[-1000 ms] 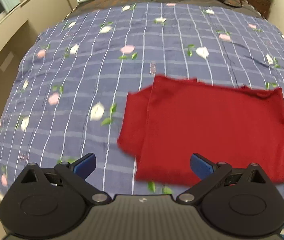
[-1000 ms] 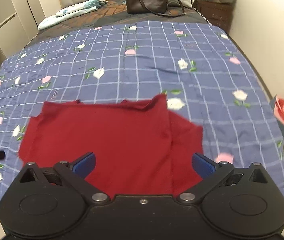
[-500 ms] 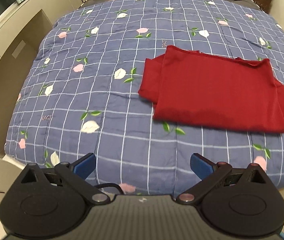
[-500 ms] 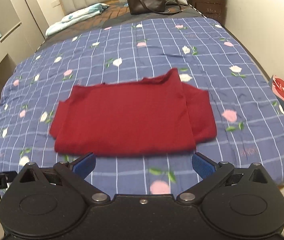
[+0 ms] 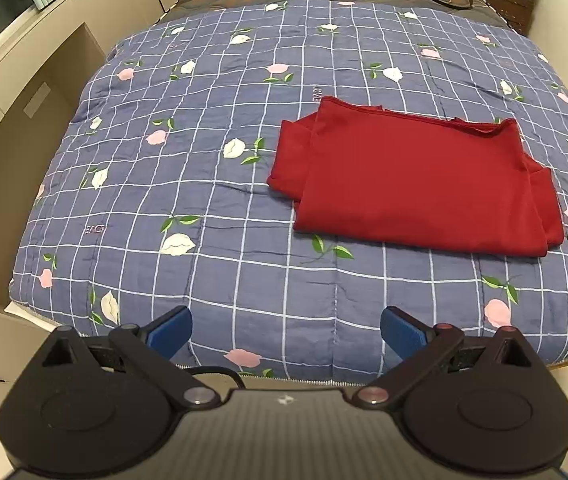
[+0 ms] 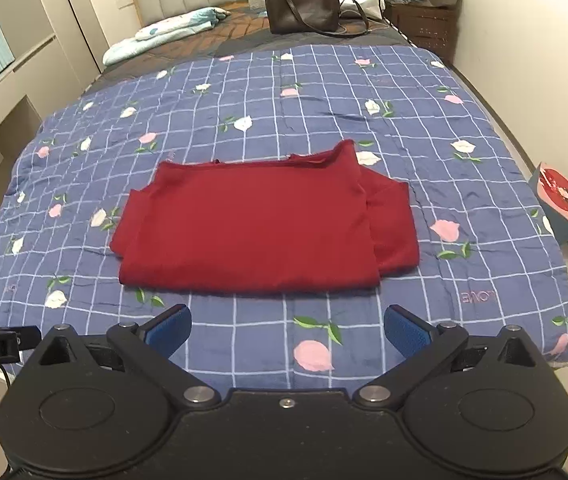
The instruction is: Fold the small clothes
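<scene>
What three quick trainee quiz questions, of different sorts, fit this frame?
1. True or false: the left gripper holds the red garment.
2. What lies under the garment? A) quilt B) wooden table C) carpet
3. Fill in: the right gripper is ___.

Key: 1 false, its jaws stand apart with nothing between them. 2 A, the blue flowered quilt. 3 open.

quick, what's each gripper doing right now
left gripper: open, holding nothing, above the quilt's near edge.
right gripper: open, holding nothing, short of the folded red shirt.
</scene>
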Demonstrator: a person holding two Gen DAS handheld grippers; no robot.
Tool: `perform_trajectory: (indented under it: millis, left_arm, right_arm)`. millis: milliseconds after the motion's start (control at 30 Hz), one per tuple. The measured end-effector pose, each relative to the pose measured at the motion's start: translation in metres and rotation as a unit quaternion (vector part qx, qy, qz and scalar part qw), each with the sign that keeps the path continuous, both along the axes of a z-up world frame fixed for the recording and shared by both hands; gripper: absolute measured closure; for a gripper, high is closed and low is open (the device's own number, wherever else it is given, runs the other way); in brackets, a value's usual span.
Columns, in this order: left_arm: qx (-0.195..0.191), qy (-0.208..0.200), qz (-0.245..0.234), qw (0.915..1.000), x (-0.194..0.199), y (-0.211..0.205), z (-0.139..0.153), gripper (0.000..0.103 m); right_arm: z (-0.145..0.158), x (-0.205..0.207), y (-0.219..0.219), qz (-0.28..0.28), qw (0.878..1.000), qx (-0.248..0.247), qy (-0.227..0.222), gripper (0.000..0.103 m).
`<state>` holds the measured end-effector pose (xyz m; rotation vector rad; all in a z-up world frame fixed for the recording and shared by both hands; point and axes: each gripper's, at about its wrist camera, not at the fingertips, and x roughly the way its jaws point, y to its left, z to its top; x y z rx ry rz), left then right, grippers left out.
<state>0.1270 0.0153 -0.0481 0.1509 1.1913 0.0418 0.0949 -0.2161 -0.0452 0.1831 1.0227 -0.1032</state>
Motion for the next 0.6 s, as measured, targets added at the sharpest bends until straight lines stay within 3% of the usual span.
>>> perform_trajectory:
  millis: [333,600]
  left_arm:
    - [-0.002,0.003,0.005,1.0,0.007,-0.045,0.01,0.001]
    - [-0.006,-0.001,0.019,0.9998,0.015,-0.087,0.015,0.001]
  right_arm:
    - [0.011,0.006,-0.039,0.0,1.0,0.017,0.011,0.001]
    - [0.025,0.024,-0.071,0.003,1.0,-0.005,0.031,0.001]
